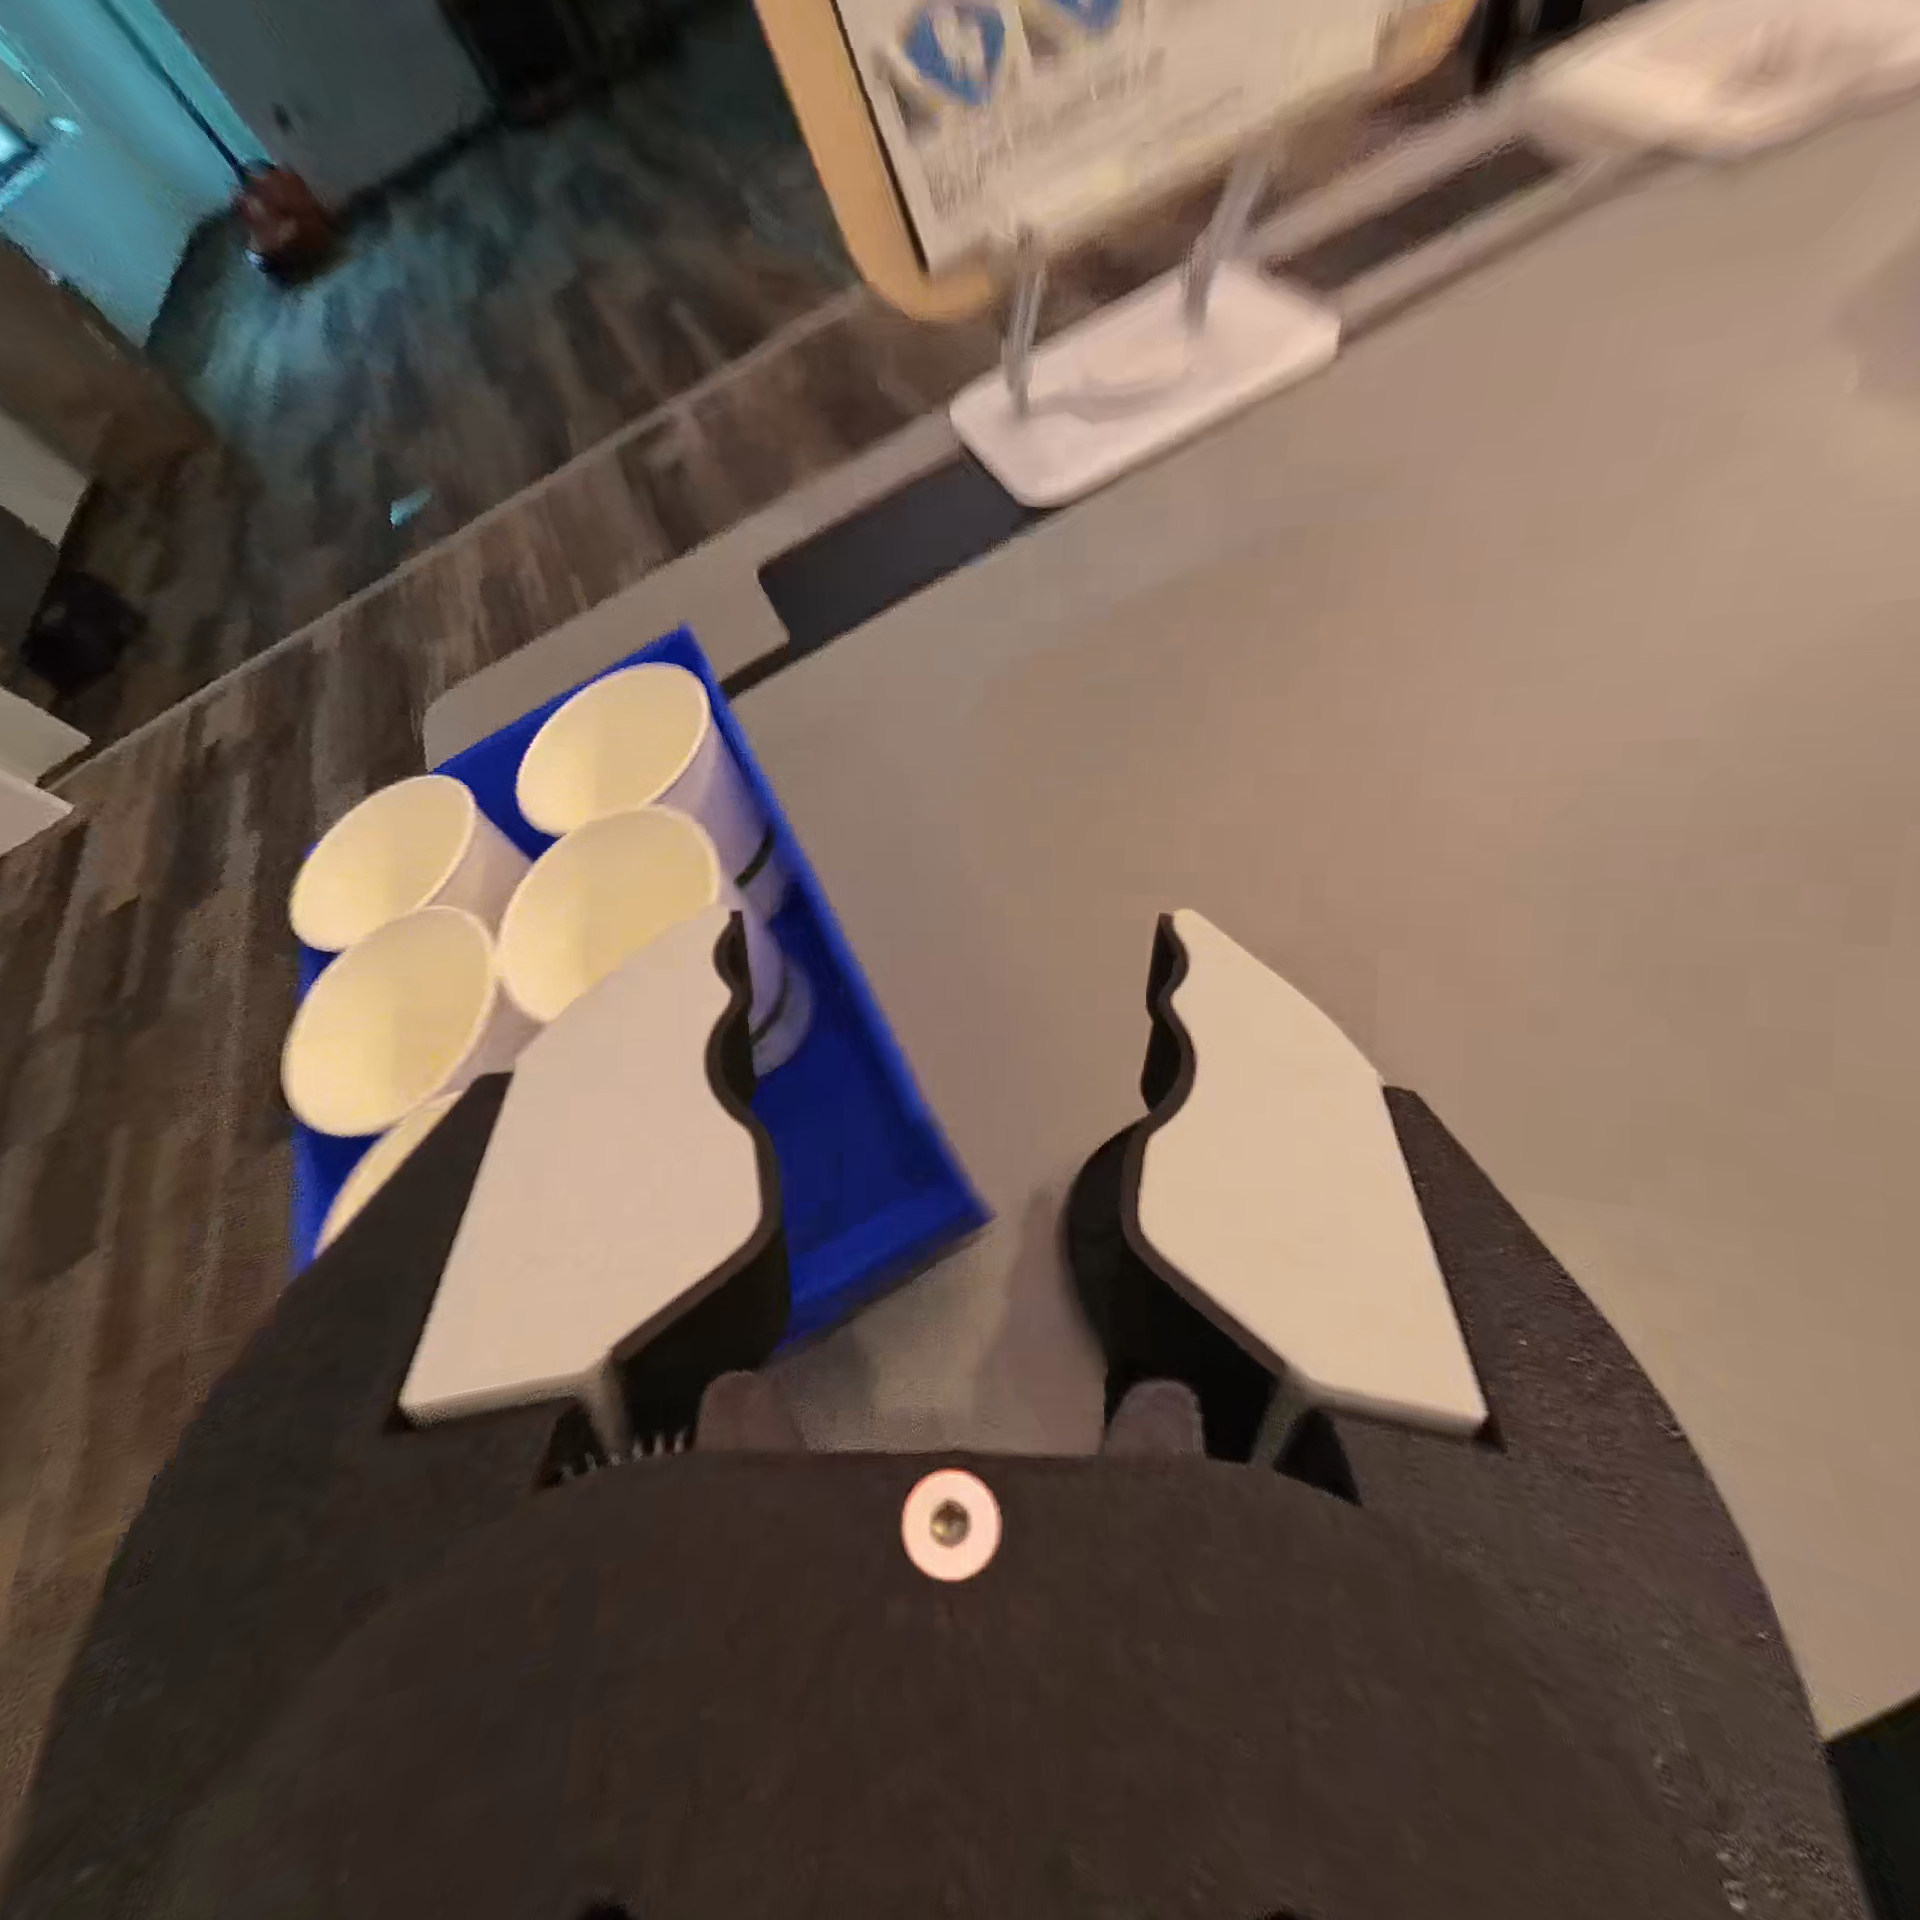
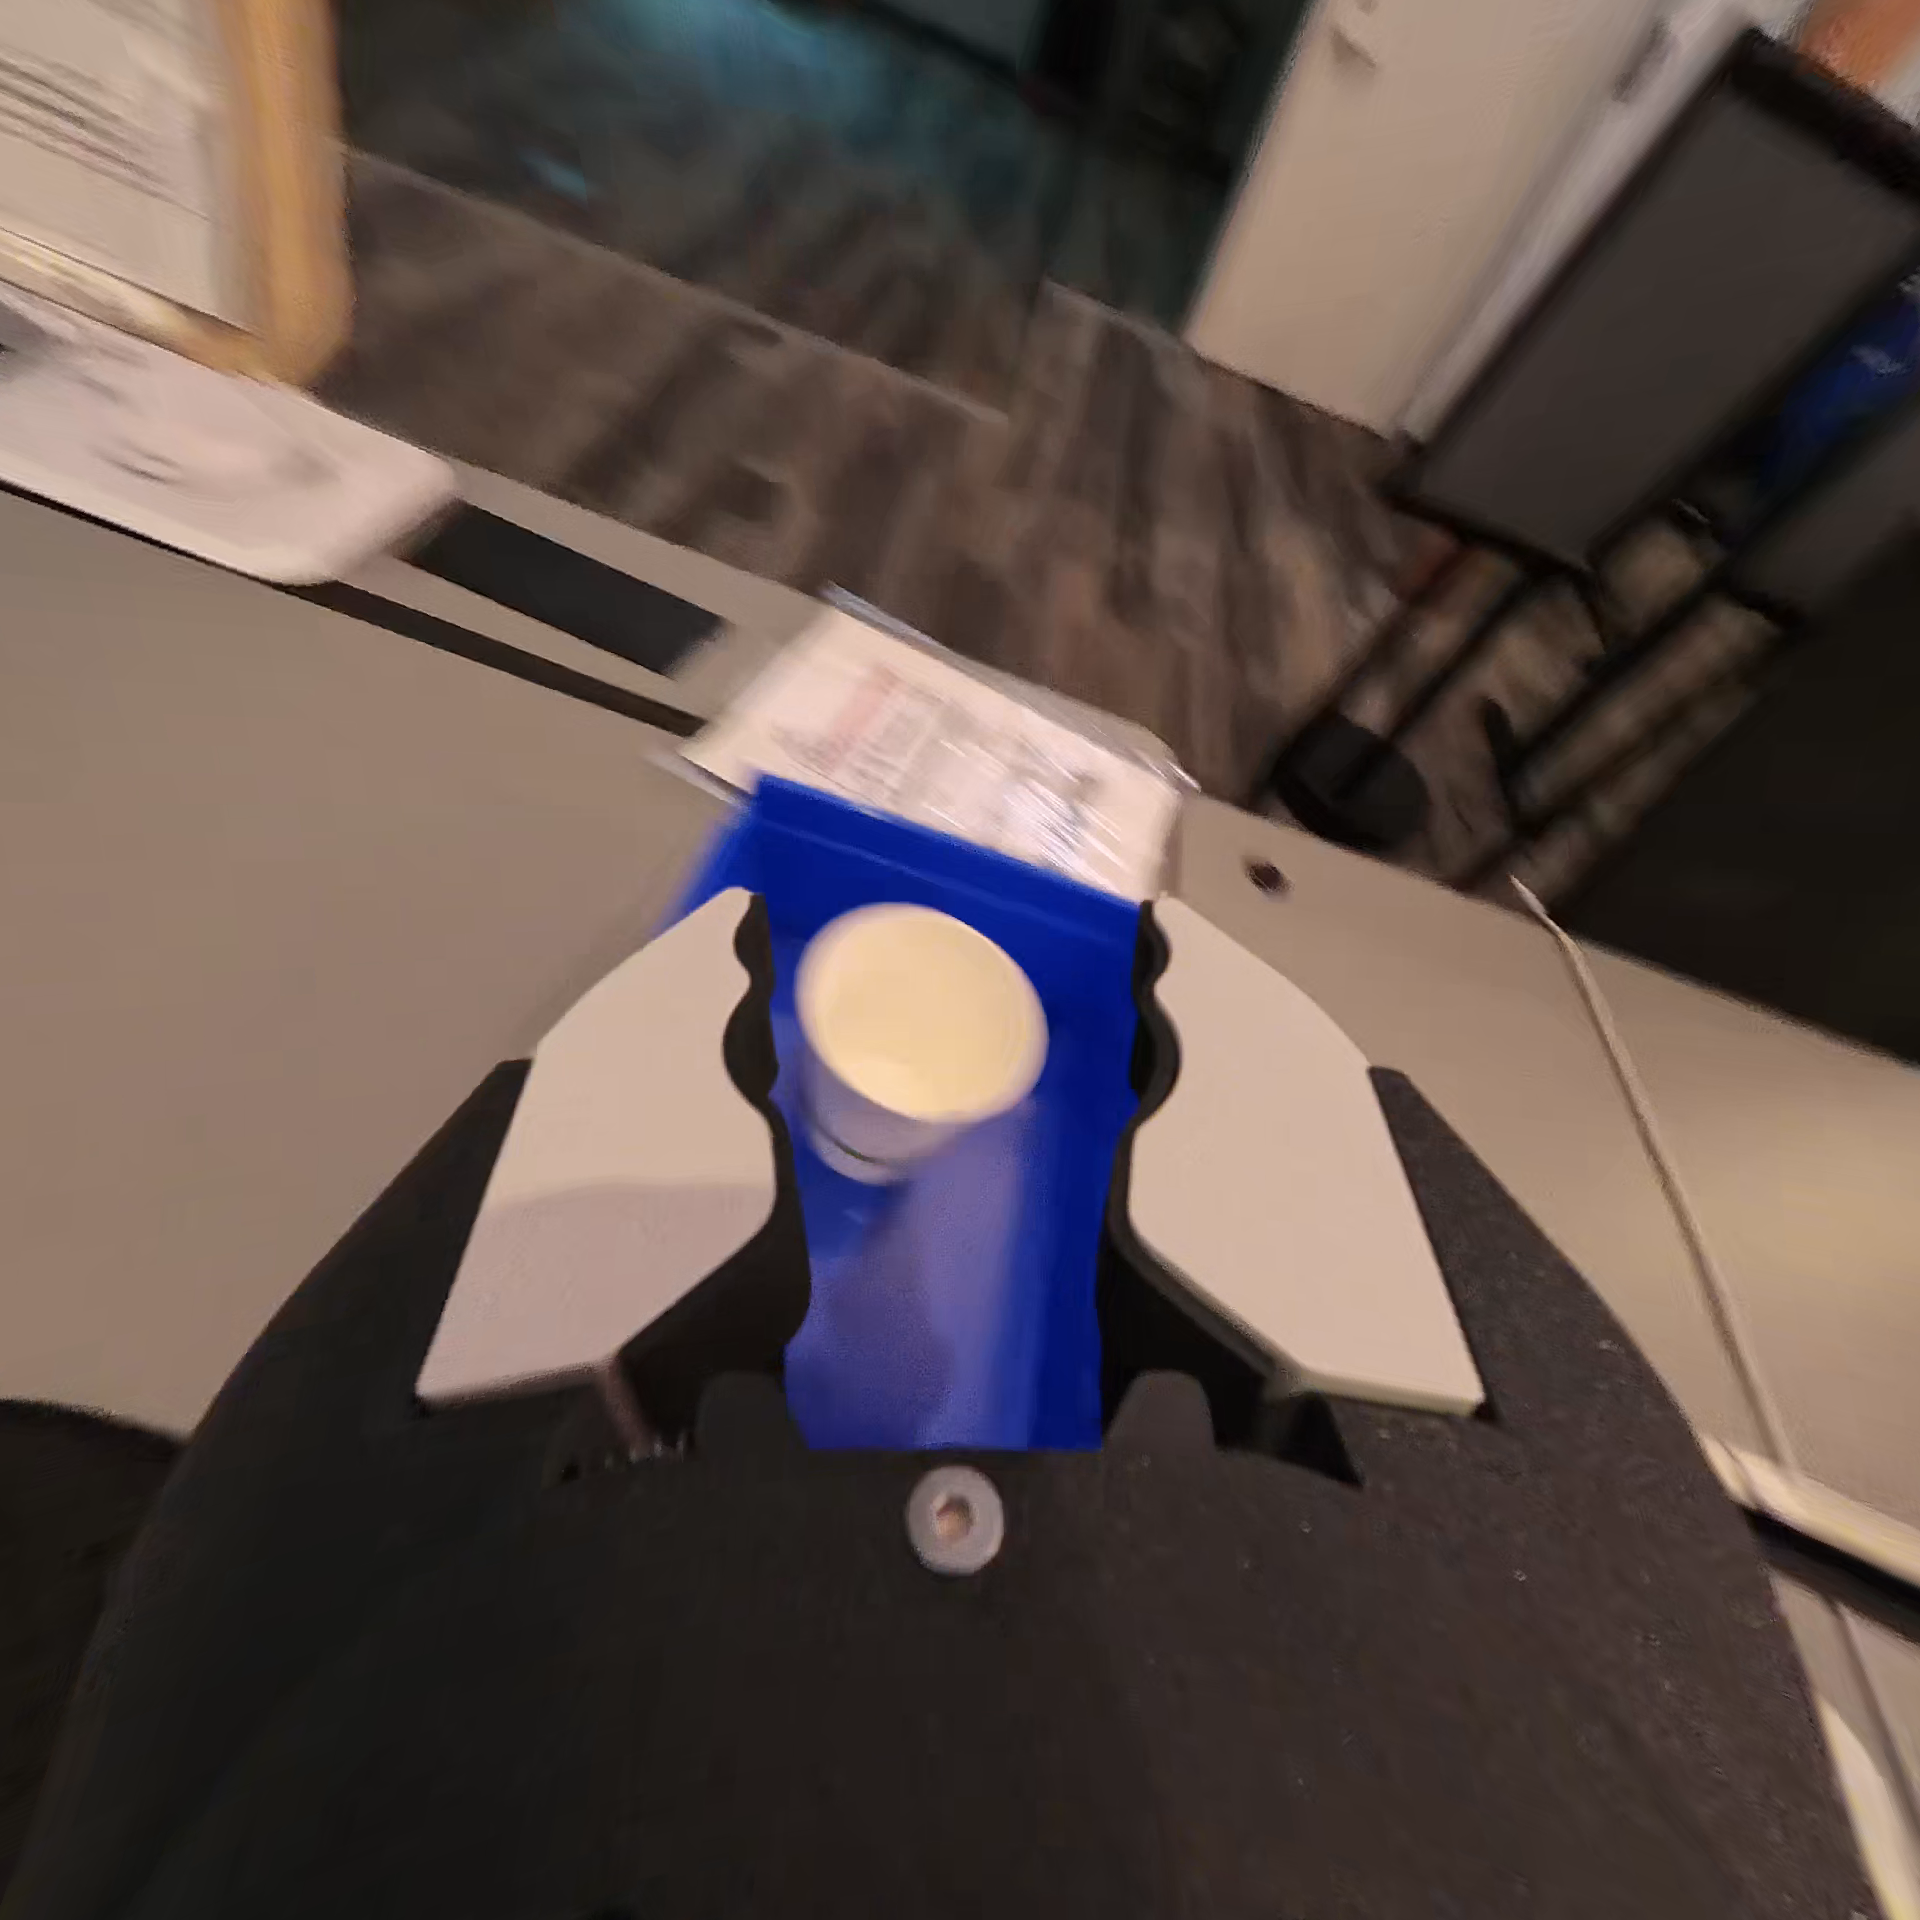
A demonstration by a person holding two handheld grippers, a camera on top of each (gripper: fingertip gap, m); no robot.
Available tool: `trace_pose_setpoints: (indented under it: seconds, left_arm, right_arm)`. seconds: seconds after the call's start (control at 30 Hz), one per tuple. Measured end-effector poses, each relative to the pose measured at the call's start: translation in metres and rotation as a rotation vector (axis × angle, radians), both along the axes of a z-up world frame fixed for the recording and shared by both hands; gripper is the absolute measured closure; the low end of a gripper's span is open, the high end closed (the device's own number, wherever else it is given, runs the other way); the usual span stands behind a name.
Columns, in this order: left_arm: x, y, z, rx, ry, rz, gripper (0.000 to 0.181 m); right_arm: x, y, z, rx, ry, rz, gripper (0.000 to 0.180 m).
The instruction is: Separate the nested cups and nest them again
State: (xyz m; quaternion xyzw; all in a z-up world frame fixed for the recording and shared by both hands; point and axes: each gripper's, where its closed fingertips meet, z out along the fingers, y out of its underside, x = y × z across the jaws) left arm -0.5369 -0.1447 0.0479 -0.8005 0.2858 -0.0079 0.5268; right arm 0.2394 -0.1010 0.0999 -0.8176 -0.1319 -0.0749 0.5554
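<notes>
between right gripper [image 2: 951, 1023] fingers, cup [image 2: 920, 1013]

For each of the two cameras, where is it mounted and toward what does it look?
Left wrist view: on the left tongs, looking down over a grey table; blue tray of paper cups at left; open fingers show.
Right wrist view: on the right tongs, looking down at one cup in a blue tray.
Shared: the table.
</notes>
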Motion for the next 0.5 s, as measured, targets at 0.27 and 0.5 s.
trace_pose_setpoints:
  seconds: [0.27, 0.5]
  left_arm:
    - [-0.093, 0.035, -0.045, -0.231, 0.357, 0.038, 0.122]
    - [-0.135, 0.046, -0.084, -0.461, 0.476, 0.179, 0.131]
  right_arm:
    - [-0.203, -0.018, 0.048, 0.099, 0.216, 0.615, 0.115]
    - [-0.252, -0.009, 0.069, 0.152, 0.288, 0.761, 0.115]
